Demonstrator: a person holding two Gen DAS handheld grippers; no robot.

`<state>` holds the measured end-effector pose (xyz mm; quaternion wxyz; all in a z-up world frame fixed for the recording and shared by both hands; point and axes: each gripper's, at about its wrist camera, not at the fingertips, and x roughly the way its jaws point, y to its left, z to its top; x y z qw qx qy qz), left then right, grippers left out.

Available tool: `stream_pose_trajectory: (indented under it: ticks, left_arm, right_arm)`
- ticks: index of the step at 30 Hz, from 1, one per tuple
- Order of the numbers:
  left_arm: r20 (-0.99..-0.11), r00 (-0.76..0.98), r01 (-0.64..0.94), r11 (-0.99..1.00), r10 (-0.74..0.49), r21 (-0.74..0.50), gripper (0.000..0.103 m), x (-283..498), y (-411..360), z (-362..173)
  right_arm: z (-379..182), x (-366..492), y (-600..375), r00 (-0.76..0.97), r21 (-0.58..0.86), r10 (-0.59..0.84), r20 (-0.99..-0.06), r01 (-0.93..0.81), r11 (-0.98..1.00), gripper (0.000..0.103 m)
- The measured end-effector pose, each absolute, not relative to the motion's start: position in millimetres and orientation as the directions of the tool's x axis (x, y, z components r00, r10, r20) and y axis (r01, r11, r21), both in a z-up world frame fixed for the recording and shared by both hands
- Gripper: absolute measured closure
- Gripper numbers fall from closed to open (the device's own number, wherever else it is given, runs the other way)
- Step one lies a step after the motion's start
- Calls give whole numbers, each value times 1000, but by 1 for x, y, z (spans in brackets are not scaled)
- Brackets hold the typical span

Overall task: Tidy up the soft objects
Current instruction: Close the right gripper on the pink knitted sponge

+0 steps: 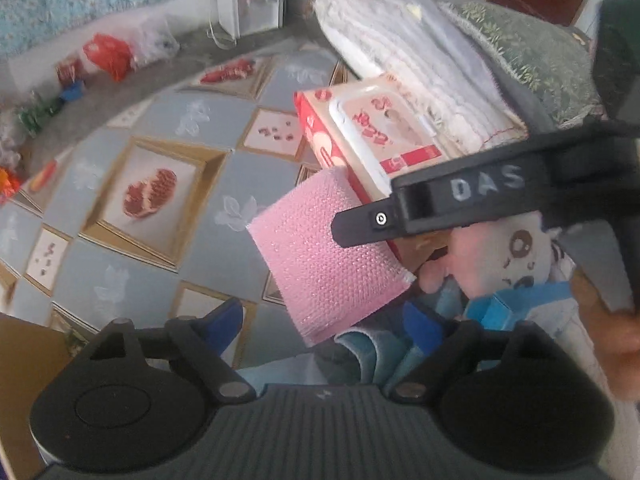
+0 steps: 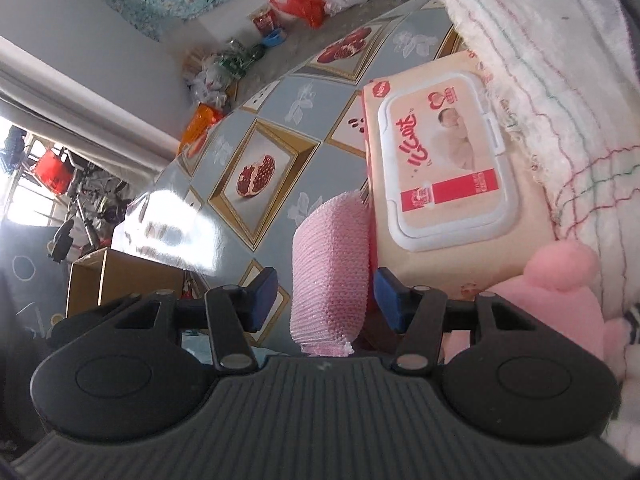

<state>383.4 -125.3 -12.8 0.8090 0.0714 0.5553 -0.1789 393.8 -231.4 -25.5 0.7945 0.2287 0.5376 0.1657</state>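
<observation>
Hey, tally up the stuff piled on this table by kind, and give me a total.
Bubble-wrap sheets: 1, pink
Wipes packs: 1
Plush toys: 1
Folded cloths: 3, namely white towel, green blanket, blue cloth
Total: 6

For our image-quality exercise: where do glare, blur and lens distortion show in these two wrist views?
Right wrist: window glare washes out a patch of the tablecloth, and the window is overexposed. Left wrist: motion blur softens the towel; the wipes pack is slightly smeared. Both: fisheye bends the tablecloth's pattern and darkens the corners.
</observation>
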Motion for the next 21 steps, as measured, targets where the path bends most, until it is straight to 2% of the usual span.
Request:
stream_pose_trajectory:
  ticks: [8,15,21]
  left_arm:
    - [-951,165,297,933,-261,-204,14,412,-125,-42]
    - [-957,146,284,937,-251,-203,14,420,-128,-53]
    - [-952,179,286,939,-247,-190,18,421,-127,-51]
  right_arm:
    - [-35,405,-225,324,556,531,-783,-18,831,56]
    - [-45,407,-227,322,555,530,-784,-19,832,73]
    - [-47,407,-229,331,582,556,-762,-24,813,79]
